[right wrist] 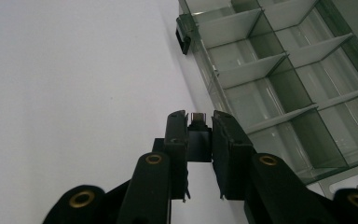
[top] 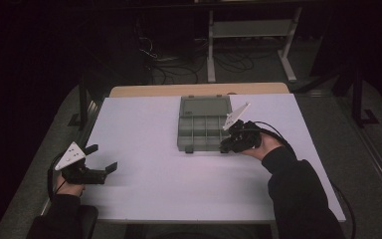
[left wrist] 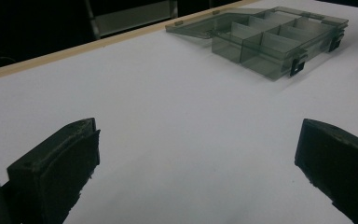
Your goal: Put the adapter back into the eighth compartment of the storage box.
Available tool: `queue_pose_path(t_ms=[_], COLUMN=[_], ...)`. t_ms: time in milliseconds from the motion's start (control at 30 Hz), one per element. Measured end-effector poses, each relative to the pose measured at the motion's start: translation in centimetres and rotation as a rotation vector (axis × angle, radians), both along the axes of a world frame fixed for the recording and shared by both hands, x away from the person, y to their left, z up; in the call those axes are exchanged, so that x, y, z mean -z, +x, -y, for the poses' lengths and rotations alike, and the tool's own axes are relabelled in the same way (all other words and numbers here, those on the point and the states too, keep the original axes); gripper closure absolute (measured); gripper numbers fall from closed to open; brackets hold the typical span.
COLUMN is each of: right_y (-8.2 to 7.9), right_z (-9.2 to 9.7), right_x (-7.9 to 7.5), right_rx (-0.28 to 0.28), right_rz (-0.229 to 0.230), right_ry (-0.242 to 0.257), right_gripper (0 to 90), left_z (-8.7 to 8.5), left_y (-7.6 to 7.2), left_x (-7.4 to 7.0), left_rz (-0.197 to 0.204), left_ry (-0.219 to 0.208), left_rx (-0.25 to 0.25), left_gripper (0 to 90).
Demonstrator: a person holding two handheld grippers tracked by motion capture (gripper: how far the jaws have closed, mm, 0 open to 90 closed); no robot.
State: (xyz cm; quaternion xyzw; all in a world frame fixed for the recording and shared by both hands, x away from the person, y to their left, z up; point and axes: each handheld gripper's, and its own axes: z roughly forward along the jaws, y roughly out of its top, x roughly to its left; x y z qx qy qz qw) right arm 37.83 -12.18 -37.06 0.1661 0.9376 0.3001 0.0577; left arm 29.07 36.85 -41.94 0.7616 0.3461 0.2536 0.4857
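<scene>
A smoky clear compartment box lies at the far middle of the white table, its lid folded open away from me. Just off the box's near right corner, my right gripper is held a little above the table. In the right gripper view this right gripper is shut on a small black piece with a metal tip, beside the box's divided cells. My left gripper rests at the near left, open with nothing between its jaws. The left gripper faces the box from well off.
A wooden strip runs along the table's far edge. Beyond it on the dark floor stand a metal shelf frame and loose cables. The box's front latches hang open.
</scene>
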Motion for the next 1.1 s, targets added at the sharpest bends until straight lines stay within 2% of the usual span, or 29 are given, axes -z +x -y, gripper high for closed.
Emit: queue_pose_path(t_ms=[800,1100], right_y=[2.8,4.1], right_z=[1.0,1.0], right_x=[0.6,1.5], right_rx=[0.089,0.119], right_rz=[-0.005,-0.003], right_ry=[0.014,0.003], right_gripper=[75.5,75.4], left_z=[0.0,0.0], left_y=[0.0,0.0], left_x=[0.0,0.0], left_rz=[-0.002,-0.002], left_ry=[0.002,0.002], left_rx=[0.003,0.003], left_gripper=[0.0,0.0])
